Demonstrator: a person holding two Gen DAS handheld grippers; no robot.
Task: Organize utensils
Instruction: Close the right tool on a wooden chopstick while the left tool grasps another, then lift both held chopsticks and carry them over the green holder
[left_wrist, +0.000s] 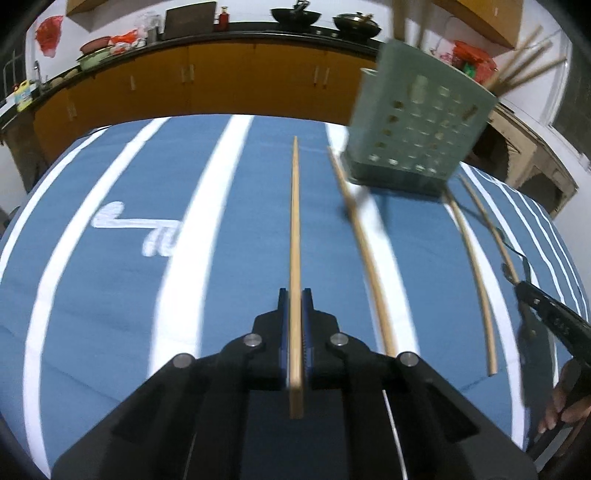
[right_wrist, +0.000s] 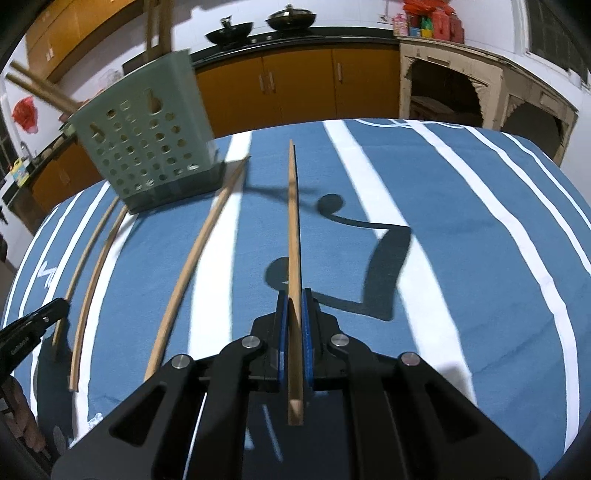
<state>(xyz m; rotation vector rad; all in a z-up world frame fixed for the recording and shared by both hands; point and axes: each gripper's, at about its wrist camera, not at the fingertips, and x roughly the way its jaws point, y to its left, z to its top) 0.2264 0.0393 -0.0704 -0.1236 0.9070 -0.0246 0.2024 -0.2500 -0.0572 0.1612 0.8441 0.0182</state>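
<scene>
Wooden chopstick (left_wrist: 295, 229) pinched in left fingers (left_wrist: 283, 306), another chopstick (right_wrist: 293, 236) in right fingers (right_wrist: 306, 306)

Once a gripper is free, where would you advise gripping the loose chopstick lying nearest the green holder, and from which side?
Grip the loose chopstick near its close end, coming from above with jaws across its width. It lies flat on the blue cloth, its far tip close by the green holder, so the near part looks clearer.

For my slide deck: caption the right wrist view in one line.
Right tool clamps one chopstick above the striped blue cloth; green holder ahead-left.
</scene>
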